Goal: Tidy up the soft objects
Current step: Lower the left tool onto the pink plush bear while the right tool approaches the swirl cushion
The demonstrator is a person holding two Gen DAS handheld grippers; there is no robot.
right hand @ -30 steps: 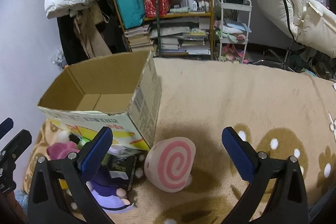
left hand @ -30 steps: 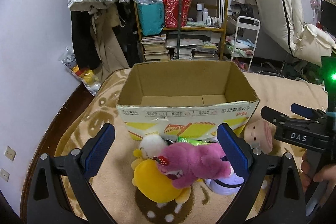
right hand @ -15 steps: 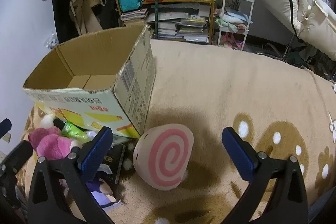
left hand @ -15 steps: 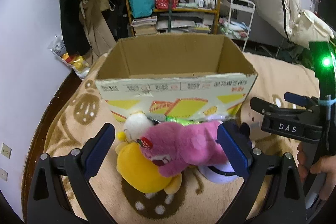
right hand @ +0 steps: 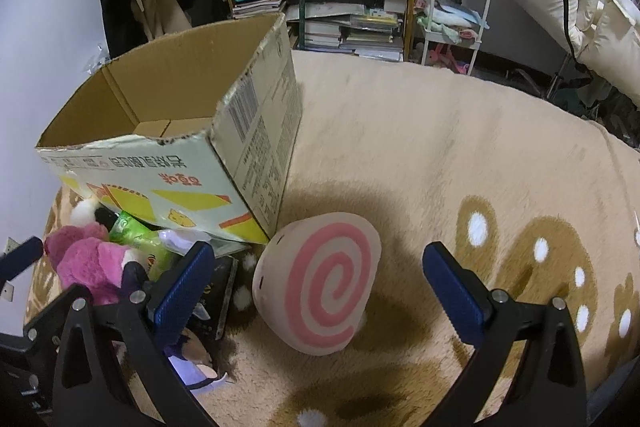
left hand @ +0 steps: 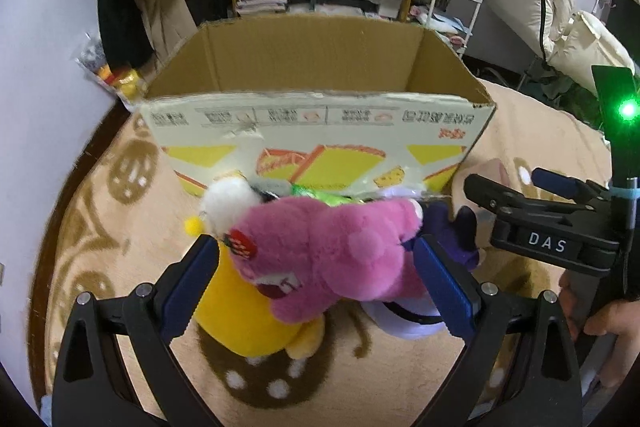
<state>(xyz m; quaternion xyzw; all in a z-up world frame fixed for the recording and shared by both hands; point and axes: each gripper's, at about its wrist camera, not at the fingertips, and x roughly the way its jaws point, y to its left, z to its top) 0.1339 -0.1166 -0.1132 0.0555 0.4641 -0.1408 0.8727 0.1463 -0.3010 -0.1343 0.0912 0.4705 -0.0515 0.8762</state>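
Moved in on the pile since a second ago: left gripper (left hand: 316, 285) lower and nearer, pink plush (left hand: 332, 255) now filling the centre of its view, box (left hand: 316, 131) looming larger above. Right gripper (right hand: 318, 285) likewise closer to the swirl cushion (right hand: 320, 283).

Spread across both views, tan rug (right hand: 440, 147) with brown spotted patches, cut off at every lens edge. Sits at upper centre of the left view, open-topped box, its floor hidden behind the near wall; only a strip of floor flap seen from the right view. Lies in front of the box, at lower centre, pink plush atop a yellow plush (left hand: 248, 311), the latter mostly covered and its shape hard to read. Peeks out above them a white fluffy toy (left hand: 224, 201); green packet (left hand: 320, 193) and dark purple toy (left hand: 456, 231) only partly visible, wedged under the box edge.

Held wide, left gripper's blue pads flanking the pink plush, neither pad clearly pressing it. Wide apart too, right gripper's pads, swirl cushion between them at lower centre, untouched, leaning by the box corner. Seen at far right of the left view, right gripper side-on with a green light, and fingers of a hand (left hand: 604, 323) around its handle, cropped by the frame.
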